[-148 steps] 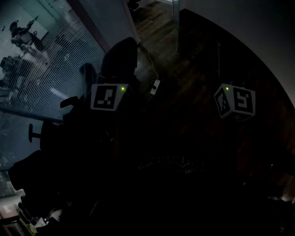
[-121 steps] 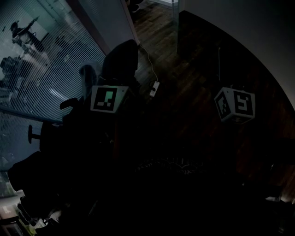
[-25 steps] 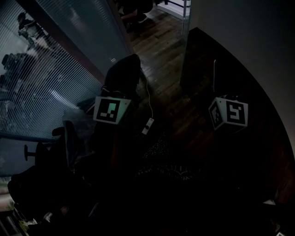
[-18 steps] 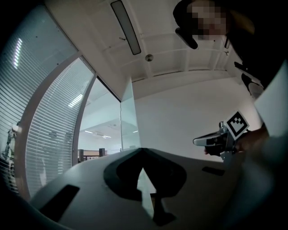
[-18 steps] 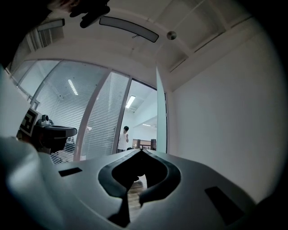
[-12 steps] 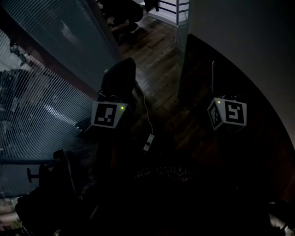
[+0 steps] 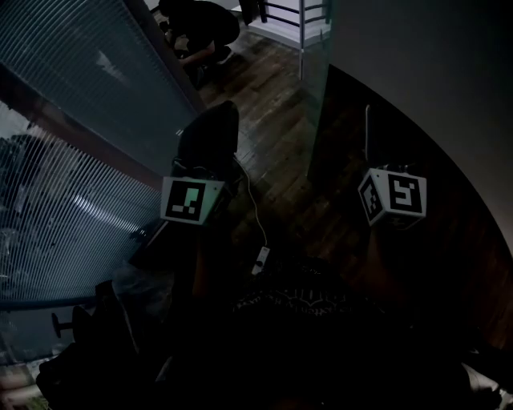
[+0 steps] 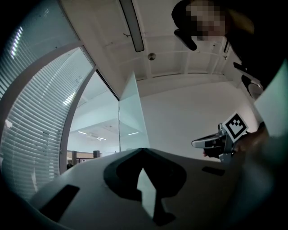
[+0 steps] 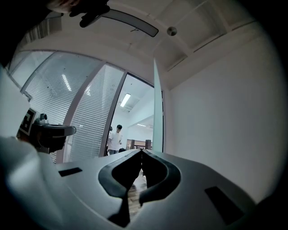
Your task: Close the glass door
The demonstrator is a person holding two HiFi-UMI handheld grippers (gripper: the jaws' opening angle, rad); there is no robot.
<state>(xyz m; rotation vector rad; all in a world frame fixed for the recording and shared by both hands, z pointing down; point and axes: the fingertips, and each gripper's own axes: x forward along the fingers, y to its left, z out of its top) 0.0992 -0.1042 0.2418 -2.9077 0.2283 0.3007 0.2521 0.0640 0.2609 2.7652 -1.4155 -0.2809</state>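
The glass door (image 7: 314,88) stands open, edge-on beside the white wall (image 7: 417,72); it also shows as a tall pale pane (image 8: 131,117) in the left gripper view and as a thin edge (image 9: 157,112) in the right gripper view. A thin upright bar (image 7: 368,132) shows on the dark pane ahead of my right gripper. My left gripper (image 8: 143,151) is shut with nothing in it, its marker cube (image 7: 191,200) at centre left. My right gripper (image 9: 141,152) is shut and empty too, its cube (image 7: 393,196) near the door. Neither touches the door.
A dark office chair (image 7: 210,136) stands ahead of the left gripper. A power strip (image 7: 260,259) with its cable lies on the wooden floor. A glass wall with blinds (image 7: 72,160) runs along the left. A person (image 7: 200,24) crouches beyond the doorway; another (image 9: 116,139) stands there.
Both grippers and the camera have moved forward toward the doorway. The chair, power strip and door edge have slid down and nearer in the head view. Both jaws stayed shut.
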